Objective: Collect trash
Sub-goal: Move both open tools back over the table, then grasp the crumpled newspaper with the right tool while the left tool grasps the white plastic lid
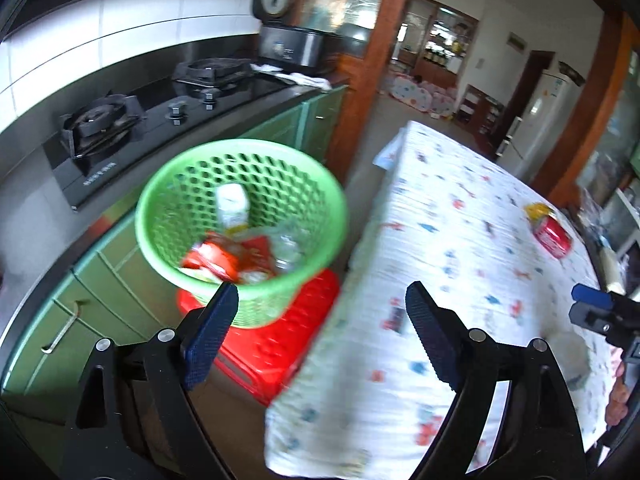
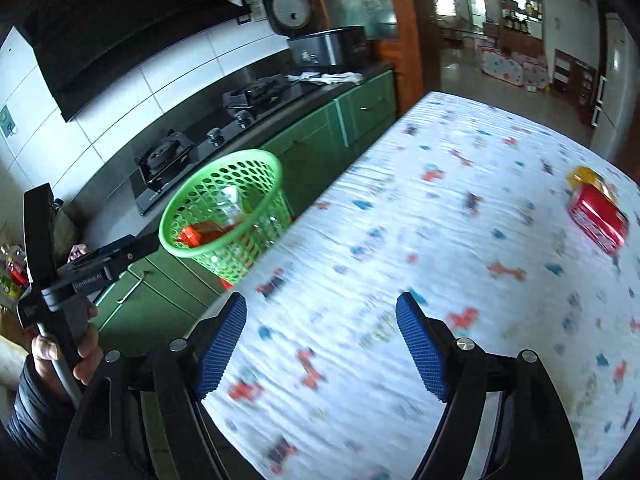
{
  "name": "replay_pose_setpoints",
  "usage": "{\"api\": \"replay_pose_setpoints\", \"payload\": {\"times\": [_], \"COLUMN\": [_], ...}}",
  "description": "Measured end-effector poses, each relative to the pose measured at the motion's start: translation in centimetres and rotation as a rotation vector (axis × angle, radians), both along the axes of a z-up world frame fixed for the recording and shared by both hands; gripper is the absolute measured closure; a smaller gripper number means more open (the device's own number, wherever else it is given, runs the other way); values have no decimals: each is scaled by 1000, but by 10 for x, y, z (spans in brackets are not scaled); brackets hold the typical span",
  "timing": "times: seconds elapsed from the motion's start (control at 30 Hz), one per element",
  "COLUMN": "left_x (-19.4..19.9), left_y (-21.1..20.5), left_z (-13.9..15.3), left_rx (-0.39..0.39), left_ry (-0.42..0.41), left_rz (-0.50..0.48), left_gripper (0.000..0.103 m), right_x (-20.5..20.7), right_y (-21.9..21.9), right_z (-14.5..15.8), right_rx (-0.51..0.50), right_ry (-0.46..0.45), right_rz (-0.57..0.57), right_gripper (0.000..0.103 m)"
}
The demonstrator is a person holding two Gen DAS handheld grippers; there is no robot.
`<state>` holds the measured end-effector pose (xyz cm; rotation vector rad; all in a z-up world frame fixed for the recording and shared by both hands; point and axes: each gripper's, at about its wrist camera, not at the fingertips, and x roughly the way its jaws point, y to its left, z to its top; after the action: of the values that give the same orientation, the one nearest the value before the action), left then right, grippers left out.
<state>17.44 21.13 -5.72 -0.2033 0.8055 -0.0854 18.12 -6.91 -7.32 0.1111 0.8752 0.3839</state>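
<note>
Tongs (image 2: pixel 322 344) agape over table (image 2: pixel 460 208) edge, basket (image 2: pixel 224 204) beside

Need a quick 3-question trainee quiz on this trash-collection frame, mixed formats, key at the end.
1. True or false: the green basket stands on a red stool.
2. What trash is left on the table? A) red can beside a yellow wrapper B) glass bottle C) banana peel
3. Fill in: both pairs of jaws are ____ and hold nothing.

Key: 1 true; 2 A, red can, yellow wrapper; 3 open, left gripper, right gripper.
</note>
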Motion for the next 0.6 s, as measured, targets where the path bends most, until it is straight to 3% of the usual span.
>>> {"api": "replay_pose_setpoints", "payload": {"times": [0.27, 0.6], "left_x": [-24, -40], "left_y": [-60, -137], "left_z": [-4, -19], "left_rx": [5, -23], "left_ry": [6, 46], "left_rz": [-101, -234], "left_gripper": [15, 11], "right_x": [-66, -105], "right_y": [-79, -140], "right_z": [-23, -60], "right_rx": [-49, -80], "right_ry": [-16, 29], "right_rz": [-148, -261], "right_gripper": [20, 19]}}
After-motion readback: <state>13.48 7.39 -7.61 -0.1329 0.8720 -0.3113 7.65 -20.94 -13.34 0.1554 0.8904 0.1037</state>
